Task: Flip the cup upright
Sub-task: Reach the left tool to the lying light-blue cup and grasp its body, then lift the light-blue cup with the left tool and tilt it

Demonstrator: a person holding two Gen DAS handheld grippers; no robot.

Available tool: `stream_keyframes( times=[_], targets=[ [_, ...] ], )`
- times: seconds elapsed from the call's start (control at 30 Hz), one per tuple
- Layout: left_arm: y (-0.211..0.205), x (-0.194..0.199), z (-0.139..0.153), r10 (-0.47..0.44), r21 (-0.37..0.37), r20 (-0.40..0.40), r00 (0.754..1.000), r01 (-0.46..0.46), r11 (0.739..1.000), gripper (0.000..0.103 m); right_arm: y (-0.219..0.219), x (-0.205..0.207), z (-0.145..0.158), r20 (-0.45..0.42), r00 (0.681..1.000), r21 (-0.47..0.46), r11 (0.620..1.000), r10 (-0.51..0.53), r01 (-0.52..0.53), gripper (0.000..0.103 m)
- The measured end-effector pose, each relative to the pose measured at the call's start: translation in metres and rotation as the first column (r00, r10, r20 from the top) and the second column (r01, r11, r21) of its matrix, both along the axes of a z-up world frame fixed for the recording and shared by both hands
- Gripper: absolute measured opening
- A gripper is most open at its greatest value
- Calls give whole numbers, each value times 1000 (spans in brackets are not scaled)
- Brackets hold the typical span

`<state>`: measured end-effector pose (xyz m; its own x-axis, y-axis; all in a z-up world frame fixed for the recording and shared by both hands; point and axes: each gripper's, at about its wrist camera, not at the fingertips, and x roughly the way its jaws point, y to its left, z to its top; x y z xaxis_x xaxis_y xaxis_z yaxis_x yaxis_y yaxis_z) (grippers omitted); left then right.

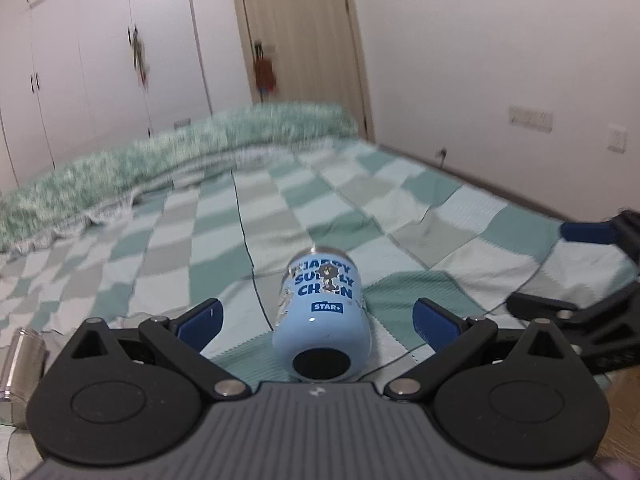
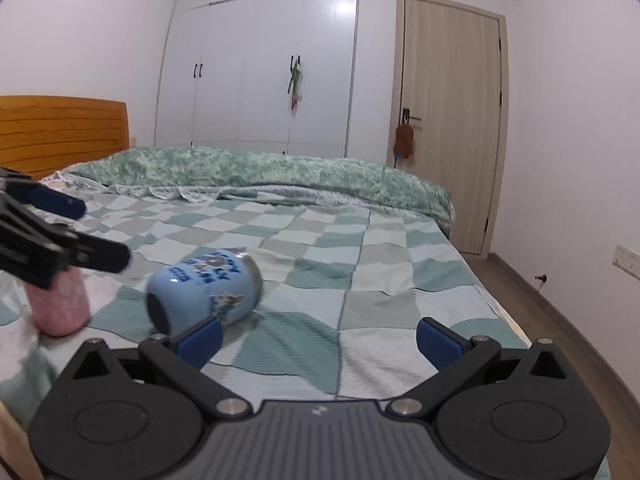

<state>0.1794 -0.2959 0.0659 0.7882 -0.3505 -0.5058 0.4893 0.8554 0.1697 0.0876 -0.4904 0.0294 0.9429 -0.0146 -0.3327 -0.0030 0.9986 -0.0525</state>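
A light blue cup (image 1: pixel 325 320) with dark blue lettering lies on its side on the checked bedspread (image 1: pixel 200 240). Its base with a dark round patch faces my left camera and its metal rim points away. My left gripper (image 1: pixel 318 318) is open, with the cup lying between its blue pads, not touched. In the right wrist view the cup (image 2: pixel 204 292) lies left of centre. My right gripper (image 2: pixel 320 340) is open and empty, with its left pad just in front of the cup. The left gripper (image 2: pixel 80 236) shows at the left edge there.
A pink cup (image 2: pixel 60 304) stands upright left of the blue one. A clear glass (image 1: pixel 20 372) lies at the left edge of the left wrist view. A rolled green quilt (image 2: pixel 260 176) lies along the bed's far side. The bed edge and wooden floor (image 2: pixel 560 320) are to the right.
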Motion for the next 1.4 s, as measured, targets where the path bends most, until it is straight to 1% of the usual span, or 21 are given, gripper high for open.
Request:
stream_keyframes(
  times=[0.1, 0.17, 0.27, 0.33, 0.4, 0.5, 0.53, 0.6, 0.67, 0.77, 0.87, 0.93, 1.1, 1.27, 1.4],
  targets=[
    [-19, 33, -12, 38, 34, -79, 996, -35, 999, 103, -11, 14, -1, -24, 1000, 0, 1000, 0, 0, 103],
    [-28, 50, -19, 60, 44, -131, 990, -54, 998, 103, -17, 22, -2, -38, 999, -2, 1000, 0, -1, 103],
    [-38, 78, -31, 102, 74, -209, 973, -88, 993, 103, -27, 34, -4, -64, 998, 5, 1000, 8, -7, 103],
    [-41, 93, -36, 123, 82, -256, 959, -105, 991, 103, -32, 44, -6, -95, 995, 10, 1000, 15, -14, 103],
    [-44, 102, -40, 135, 90, -288, 948, -113, 990, 103, -36, 51, -6, -116, 993, 11, 1000, 20, -19, 103],
    [-51, 109, -45, 151, 124, -307, 940, -118, 985, 102, -45, 67, -7, -161, 986, 17, 999, 31, -29, 103],
    [-53, 111, -47, 159, 135, -315, 936, -121, 983, 101, -48, 72, -7, -170, 985, 15, 1000, 27, -25, 103],
    [-56, 116, -52, 178, 154, -338, 924, -132, 979, 88, -54, 82, -9, -185, 983, 13, 1000, 17, -15, 103],
    [-57, 121, -57, 196, 164, -373, 907, -143, 976, 87, -58, 90, -10, -200, 980, 25, 1000, 17, -12, 103],
    [-57, 122, -57, 215, 157, -381, 899, -166, 974, 86, -59, 98, -13, -216, 976, 28, 1000, 16, -10, 103],
    [-53, 122, -52, 230, 121, -408, 884, -197, 973, 86, -56, 100, -14, -221, 975, 30, 999, 24, -18, 103],
    [-53, 120, -50, 225, 111, -417, 881, -196, 974, 85, -55, 98, -13, -216, 976, 34, 999, 28, -22, 103],
    [-57, 105, -45, 208, 100, -412, 887, -182, 978, 85, -51, 87, -8, -206, 978, 52, 998, 33, -22, 103],
    [-54, 82, -26, 201, 81, -389, 899, -184, 980, 85, -46, 66, 2, -191, 981, 58, 998, 32, -21, 103],
    [-42, 57, -10, 196, 51, -393, 898, -191, 980, 85, -41, 46, 10, -185, 982, 65, 998, 28, -16, 103]
  ],
)
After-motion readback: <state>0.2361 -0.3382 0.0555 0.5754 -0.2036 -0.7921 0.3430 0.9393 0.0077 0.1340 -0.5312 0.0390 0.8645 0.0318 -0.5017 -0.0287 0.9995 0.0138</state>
